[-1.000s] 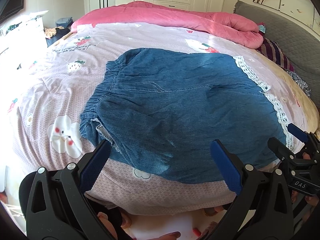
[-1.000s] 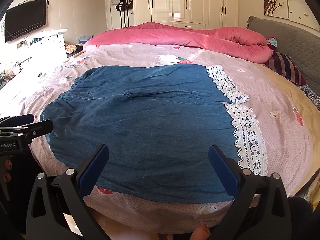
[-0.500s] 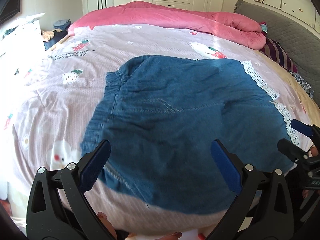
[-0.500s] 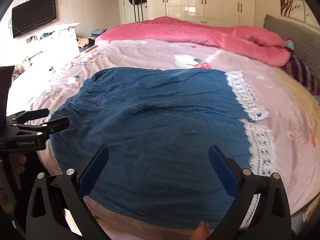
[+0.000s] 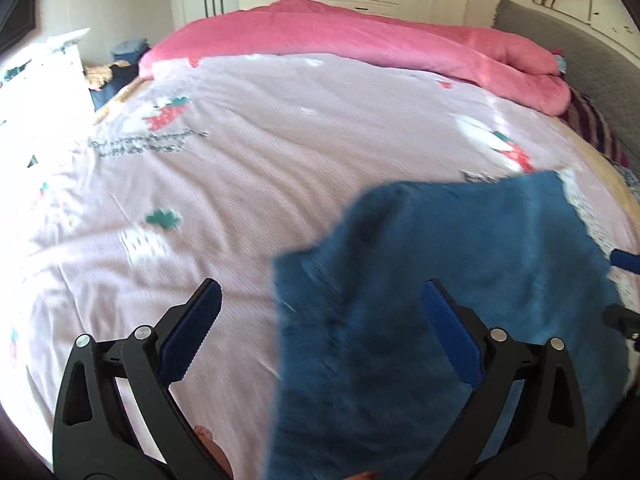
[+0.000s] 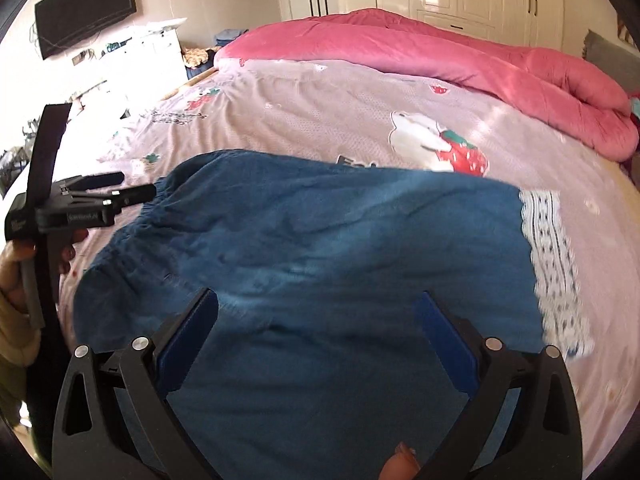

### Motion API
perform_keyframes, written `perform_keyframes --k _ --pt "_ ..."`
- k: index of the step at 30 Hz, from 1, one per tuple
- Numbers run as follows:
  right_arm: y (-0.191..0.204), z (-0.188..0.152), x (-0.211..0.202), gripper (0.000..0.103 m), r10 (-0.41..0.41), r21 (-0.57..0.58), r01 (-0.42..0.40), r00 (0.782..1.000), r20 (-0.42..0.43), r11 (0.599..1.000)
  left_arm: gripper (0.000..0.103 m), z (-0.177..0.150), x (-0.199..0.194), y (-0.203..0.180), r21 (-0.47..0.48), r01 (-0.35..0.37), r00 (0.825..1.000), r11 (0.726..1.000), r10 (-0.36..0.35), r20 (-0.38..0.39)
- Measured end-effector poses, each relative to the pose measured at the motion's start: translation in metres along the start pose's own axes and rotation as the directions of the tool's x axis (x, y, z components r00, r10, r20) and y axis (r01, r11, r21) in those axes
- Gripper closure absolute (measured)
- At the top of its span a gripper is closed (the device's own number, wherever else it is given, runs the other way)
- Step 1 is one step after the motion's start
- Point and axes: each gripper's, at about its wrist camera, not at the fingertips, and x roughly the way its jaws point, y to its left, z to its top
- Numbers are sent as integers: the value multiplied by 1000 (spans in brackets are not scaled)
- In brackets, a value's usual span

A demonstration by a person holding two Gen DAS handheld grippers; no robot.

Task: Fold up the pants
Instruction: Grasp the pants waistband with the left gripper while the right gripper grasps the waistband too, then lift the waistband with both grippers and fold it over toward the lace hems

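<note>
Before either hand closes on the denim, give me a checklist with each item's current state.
1. Left tongs open: ok, pads spread wide.
2. Right tongs open: ok, nothing between the pads.
3. Pants lying on the bed sheet: ok, though creased.
4. Waistband near the left tongs: ok, they hover just beside its gathered edge.
5. Lace hem flat: cannot tell, blurred.
6. Pink duvet away from the pants: ok, it lies along the far side of the bed.

The left gripper point(image 5: 320, 332) has swung left — the pants point(image 5: 460, 300) now sit right of it
</note>
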Motion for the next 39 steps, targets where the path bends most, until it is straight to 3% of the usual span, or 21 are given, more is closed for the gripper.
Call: perform_keyframes --k 5,7,9,12,15,16,21,28,29,30,33,35,39 --pt "-15 26 29 4 4 -35 -5 1000 -31 999 10 13 20 10 23 32 999 999 -32 -8" --pt "-16 37 42 4 -5 -67 2 999 -47 998 24 17 26 8 45 47 999 998 -47 -14" --pt "-17 49 57 4 -28 -111 21 998 -57 994 31 21 37 5 64 56 998 996 -54 -40" --pt "-17 68 80 4 -52 -161 41 996 -68 986 57 25 54 -2 100 78 995 992 -72 -68" --pt "-17 84 101 4 -67 -194 50 995 -80 980 90 27 73 -6 124 118 988 985 -104 -115" --pt "-16 87 107 4 -64 -201 45 994 -88 978 95 28 77 -5 120 120 988 985 -106 -114" --pt "-3 110 137 4 -121 -320 74 984 -130 945 100 32 63 13 71 169 985 983 -166 -47" --pt "17 126 163 7 -113 -486 -2 972 -207 874 100 41 40 11 102 157 984 982 -164 64" --pt "20 126 165 23 -112 -498 -13 969 -220 867 100 41 39 11 108 150 985 983 -158 69" --pt "22 127 165 51 -87 -494 -47 966 -245 868 100 40 38 11 111 150 985 982 -159 73" --pt "30 125 158 88 -32 -488 -104 964 -263 867 100 39 38 13 101 154 984 983 -162 74" --pt "31 126 144 95 -15 -465 -101 971 -240 880 100 37 35 14 106 151 984 983 -160 79" --pt "27 125 106 96 10 -385 -76 985 -170 920 100 35 22 21 99 198 973 975 -208 101"
